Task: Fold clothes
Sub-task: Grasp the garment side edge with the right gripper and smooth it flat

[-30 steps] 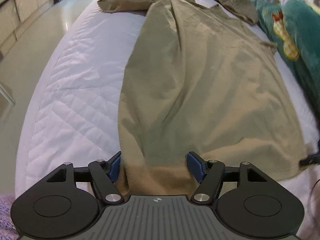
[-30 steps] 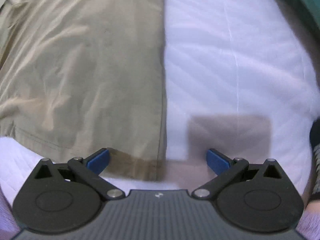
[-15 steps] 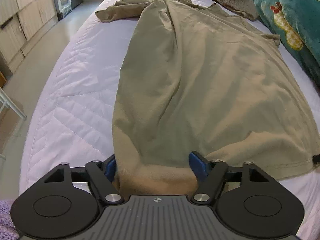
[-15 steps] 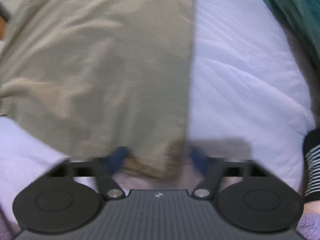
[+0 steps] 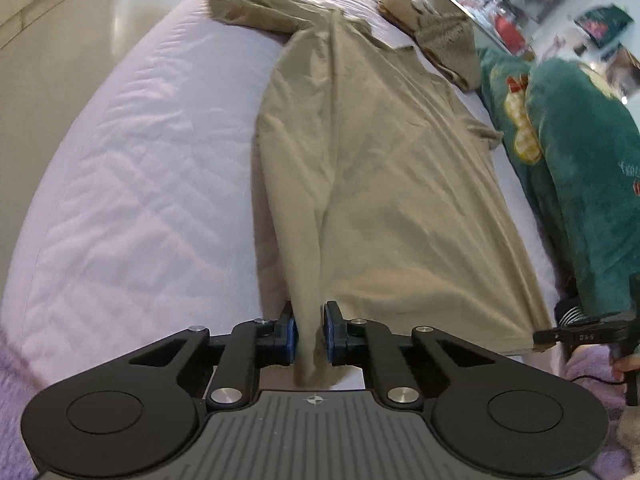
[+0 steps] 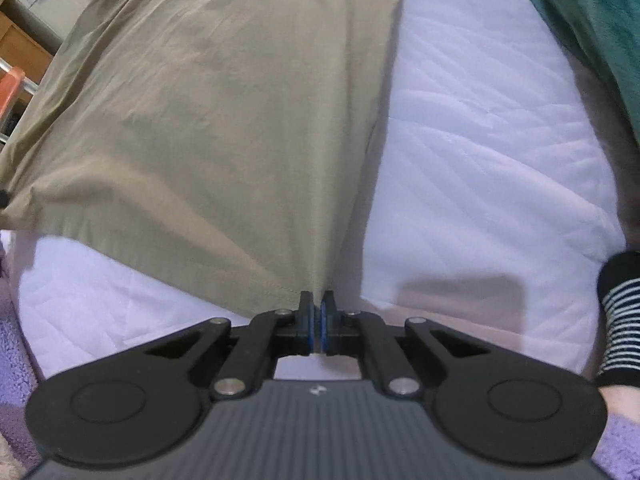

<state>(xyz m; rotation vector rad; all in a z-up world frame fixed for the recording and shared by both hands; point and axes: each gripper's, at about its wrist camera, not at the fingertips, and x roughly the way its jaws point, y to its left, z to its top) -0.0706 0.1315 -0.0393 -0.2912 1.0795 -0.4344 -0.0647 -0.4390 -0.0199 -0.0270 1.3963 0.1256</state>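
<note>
Green blanket (image 5: 580, 168) shows fully only beyond the left claw (image 5: 308, 334)

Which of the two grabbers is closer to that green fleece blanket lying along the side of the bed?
Right. The right gripper pinches the khaki shirt at the hem corner on the green blanket side; the left gripper, closing on bunched cloth, is at the far corner.

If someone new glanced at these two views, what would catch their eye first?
A large khaki shirt spread over the pale quilted bed, its near hem pinched at both corners: the left tongs closing on a bunched fold, the right tongs shut on the corner. A dark green plush blanket lies alongside the shirt.
</note>
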